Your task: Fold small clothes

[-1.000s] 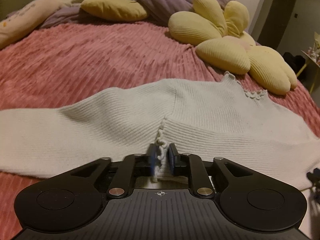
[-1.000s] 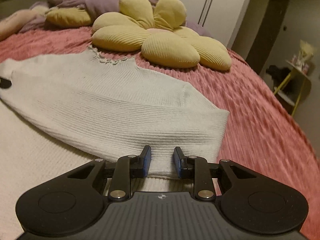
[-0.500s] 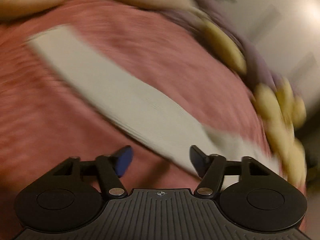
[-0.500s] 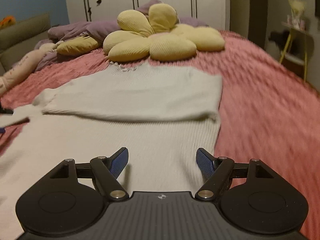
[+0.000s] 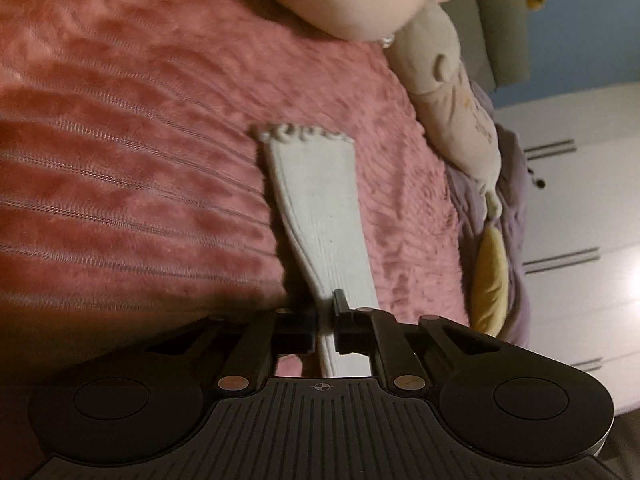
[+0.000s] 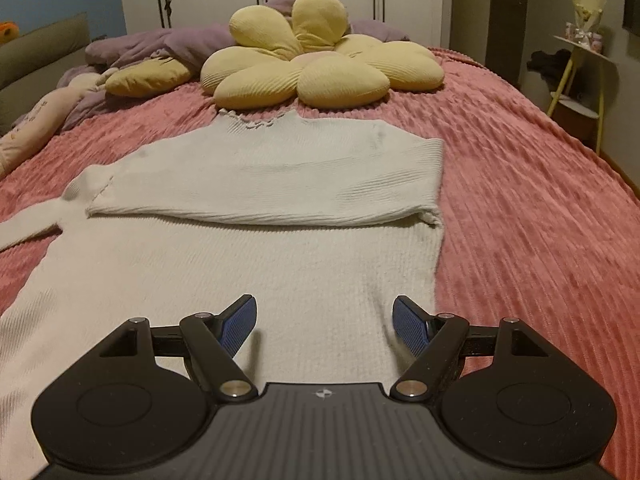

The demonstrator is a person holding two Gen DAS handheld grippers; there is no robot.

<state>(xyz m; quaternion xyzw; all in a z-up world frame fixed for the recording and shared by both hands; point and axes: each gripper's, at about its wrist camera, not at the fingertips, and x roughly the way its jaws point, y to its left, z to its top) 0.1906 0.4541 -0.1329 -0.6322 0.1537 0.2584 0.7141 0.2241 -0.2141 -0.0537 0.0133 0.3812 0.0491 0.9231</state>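
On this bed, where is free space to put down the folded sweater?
Bare pink ribbed bedspread lies right of the cream knit sweater, reaching the bed's edge, and left of its spread sleeve. The head end is crowded: yellow flower-shaped cushion, purple blanket, pale plush toy.

Cream ribbed sweater (image 6: 256, 264) on pink ribbed bedspread (image 6: 520, 216); yellow flower cushion (image 6: 320, 60).

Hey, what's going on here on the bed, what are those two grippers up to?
A person with a gripper in each hand is folding a white sweater spread on a pink bedspread. One sleeve is already folded across the chest. The left gripper is shut on the other sleeve, which still stretches out to the side, its frilled cuff lying on the bedspread. The right gripper is open and holds nothing, hovering over the sweater's lower half.
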